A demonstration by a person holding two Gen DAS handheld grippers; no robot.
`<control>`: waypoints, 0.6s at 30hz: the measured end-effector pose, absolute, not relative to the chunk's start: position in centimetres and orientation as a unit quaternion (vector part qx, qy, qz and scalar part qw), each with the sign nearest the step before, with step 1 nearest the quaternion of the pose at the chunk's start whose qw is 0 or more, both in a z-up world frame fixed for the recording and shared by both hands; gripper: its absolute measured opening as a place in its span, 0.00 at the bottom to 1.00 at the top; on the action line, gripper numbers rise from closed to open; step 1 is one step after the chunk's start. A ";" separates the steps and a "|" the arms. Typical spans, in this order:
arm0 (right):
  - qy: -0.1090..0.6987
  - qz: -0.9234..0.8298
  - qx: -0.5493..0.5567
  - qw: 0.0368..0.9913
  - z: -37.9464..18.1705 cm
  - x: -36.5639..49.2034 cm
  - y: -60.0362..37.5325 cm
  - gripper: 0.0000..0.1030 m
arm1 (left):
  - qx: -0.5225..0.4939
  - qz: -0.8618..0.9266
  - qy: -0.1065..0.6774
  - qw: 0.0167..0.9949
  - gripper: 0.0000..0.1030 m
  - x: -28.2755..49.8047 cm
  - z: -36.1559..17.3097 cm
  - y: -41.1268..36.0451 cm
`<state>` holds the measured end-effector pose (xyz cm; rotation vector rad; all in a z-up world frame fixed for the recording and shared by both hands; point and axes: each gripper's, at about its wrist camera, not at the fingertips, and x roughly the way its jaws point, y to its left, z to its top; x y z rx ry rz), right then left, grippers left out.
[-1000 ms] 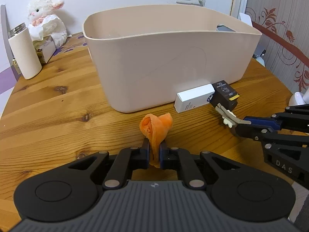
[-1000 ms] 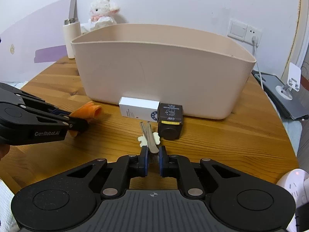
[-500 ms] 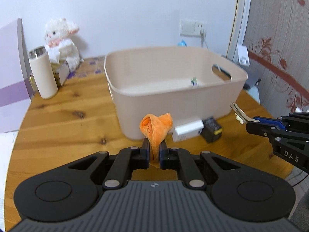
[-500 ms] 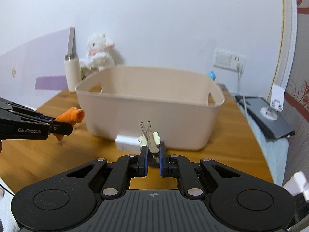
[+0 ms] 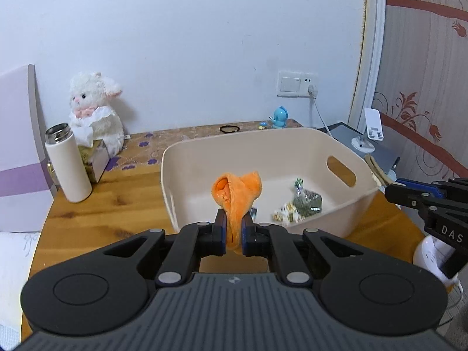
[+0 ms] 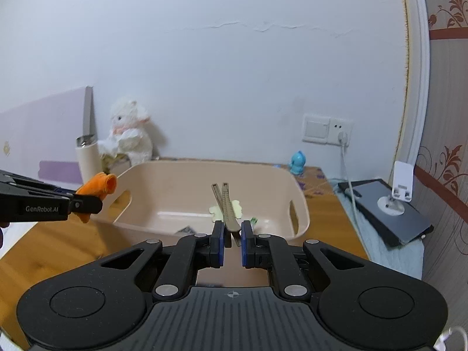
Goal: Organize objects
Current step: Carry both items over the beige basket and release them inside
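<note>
Wooden table against a white wall, beige bin (image 5: 264,158) in the middle. My left gripper (image 5: 234,229) is clamped on an orange cloth (image 5: 237,193), held above the bin's near-left rim; the bin floor lies straight ahead at 12 o'clock. My right gripper (image 6: 232,241) pinches a tan hair clip (image 6: 225,209) with a pale flower, long axis pointing 12 o'clock, tips tilted a bit to 11, over the bin's near-right side. Its pads look slightly apart, but I judge the clip is held. Both loads look about equally close to the drop zone. Left view shows shiny wrappers (image 5: 302,203) on the bin floor; right view mostly hides them behind the clip but shows the cloth (image 6: 98,187) at 9 o'clock just outside the left wall, so I'd move it inward before release.
</note>
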<state>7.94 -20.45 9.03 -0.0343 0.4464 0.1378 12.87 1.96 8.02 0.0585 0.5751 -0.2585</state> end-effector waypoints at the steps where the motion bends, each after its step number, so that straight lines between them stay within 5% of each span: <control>1: 0.221 0.067 -0.014 0.973 9.1 8.4 -20.6 0.10 | 0.030 -0.127 0.283 0.950 0.11 13.4 8.1 1.7; 18: 0.273 0.052 -0.012 0.961 5.9 16.8 -20.5 0.10 | 0.050 -0.094 0.360 0.927 0.11 23.1 2.4 -3.7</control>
